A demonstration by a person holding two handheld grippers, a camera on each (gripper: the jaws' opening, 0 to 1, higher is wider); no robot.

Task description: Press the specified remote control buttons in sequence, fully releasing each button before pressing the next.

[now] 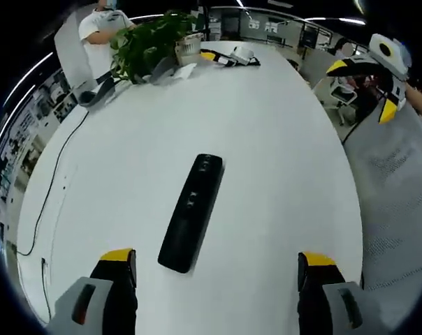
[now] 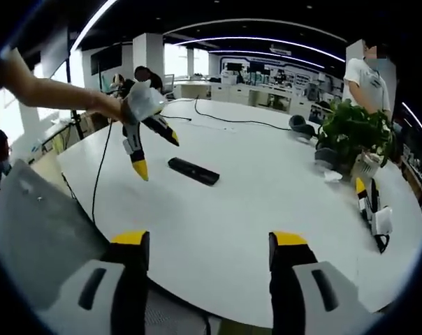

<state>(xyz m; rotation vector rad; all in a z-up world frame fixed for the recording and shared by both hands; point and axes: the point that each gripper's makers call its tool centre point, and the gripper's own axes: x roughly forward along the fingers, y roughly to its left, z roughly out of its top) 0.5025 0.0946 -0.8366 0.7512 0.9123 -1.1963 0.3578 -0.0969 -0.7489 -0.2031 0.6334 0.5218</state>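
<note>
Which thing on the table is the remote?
Look at the big white oval table. Near its middle, away from the leafy plant at the far end, lies the remote. It is the lone long, flat black bar, with nothing touching it.

The desk [image 1: 281, 139] top looks smooth, white and faintly glossy. On it lies a matt black plastic remote [image 1: 191, 211]. Each claw has grey plastic-looking jaws with yellow tips. At two o'clock, a chair [image 1: 396, 202] shows grey mesh cloth.
</note>
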